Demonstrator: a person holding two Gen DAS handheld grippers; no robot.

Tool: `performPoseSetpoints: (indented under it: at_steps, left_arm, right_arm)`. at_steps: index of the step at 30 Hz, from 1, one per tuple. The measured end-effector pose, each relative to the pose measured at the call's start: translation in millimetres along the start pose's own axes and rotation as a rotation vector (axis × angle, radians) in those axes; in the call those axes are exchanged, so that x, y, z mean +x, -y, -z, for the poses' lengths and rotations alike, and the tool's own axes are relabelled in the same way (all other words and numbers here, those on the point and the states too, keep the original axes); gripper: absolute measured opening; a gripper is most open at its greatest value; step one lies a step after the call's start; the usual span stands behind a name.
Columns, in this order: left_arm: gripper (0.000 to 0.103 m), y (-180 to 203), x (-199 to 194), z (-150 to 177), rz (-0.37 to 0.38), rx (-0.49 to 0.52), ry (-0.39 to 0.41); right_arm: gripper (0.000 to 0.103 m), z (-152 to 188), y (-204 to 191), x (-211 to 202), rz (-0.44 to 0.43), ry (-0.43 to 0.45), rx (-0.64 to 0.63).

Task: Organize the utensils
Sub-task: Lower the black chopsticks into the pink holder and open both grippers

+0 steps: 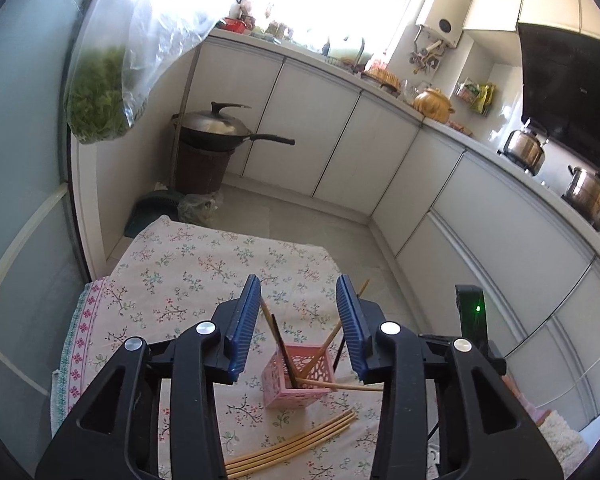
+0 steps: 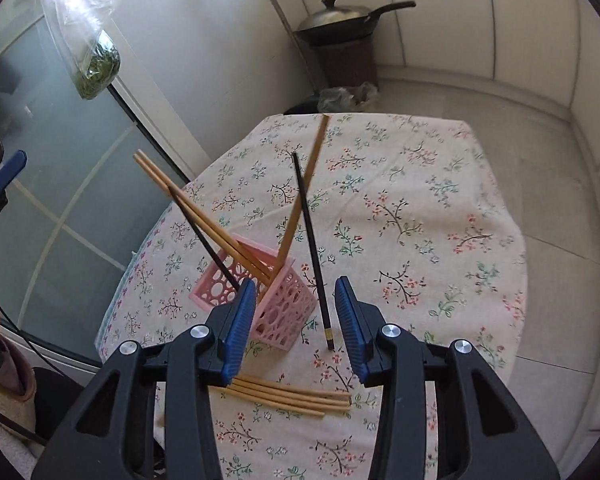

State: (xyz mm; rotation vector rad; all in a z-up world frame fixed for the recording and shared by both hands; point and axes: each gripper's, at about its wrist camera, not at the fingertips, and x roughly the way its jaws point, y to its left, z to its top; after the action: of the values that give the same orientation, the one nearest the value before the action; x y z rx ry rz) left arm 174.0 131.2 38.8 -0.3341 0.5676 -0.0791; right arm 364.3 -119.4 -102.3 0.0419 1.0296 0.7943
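The left gripper (image 1: 298,320) and the right gripper (image 2: 296,322) both stood partly open above the table, gripping nothing. A pink perforated holder (image 2: 256,300) stood on the floral tablecloth (image 2: 420,200) toward the near left part of the tabletop, already containing several wooden chopsticks (image 2: 204,216) and a dark one, all leaning steeply outward. One black chopstick (image 2: 312,248) lay or fell just right of the holder, between the right gripper's open jaws but not touched by them; whether it rested on the cloth could not be told. Four wooden chopsticks (image 2: 284,396) lay bundled near the tabletop's front edge.

Risks, as judged: the light holder could tip under its splayed load or a gripper's nudge, and the thin sticks could roll or slip from the pads.

The setting was a kitchen with white cabinets (image 1: 340,128), a lidded wok (image 1: 220,128) on a stand, and pots (image 1: 588,196) on the counter.
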Motion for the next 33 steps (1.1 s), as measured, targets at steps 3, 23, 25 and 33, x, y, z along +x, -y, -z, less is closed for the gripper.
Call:
performPoseSetpoints:
  at_steps: [3,23,25,33]
  left_arm:
    - [0.039,-0.7,12.2,4.0,-0.011,0.003,-0.029]
    - [0.042,11.1,33.3,8.8,-0.054,0.045,-0.058]
    - [0.042,8.8,29.6,7.5,-0.05,0.033,-0.057]
    - [0.044,9.0,-5.7,-2.1,0.031,-0.016,-0.009]
  right_arm:
    - [0.041,-1.8,11.4,14.6,-0.031,-0.02,-0.031]
    - [0.006,-13.7,22.4,24.4,-0.161,0.049,-0.114]
    - [0.006,-7.9,17.9,-1.1,-0.148,0.092,-0.119]
    - [0.005,-18.2,-28.8,-145.4,0.051,0.322,-0.067]
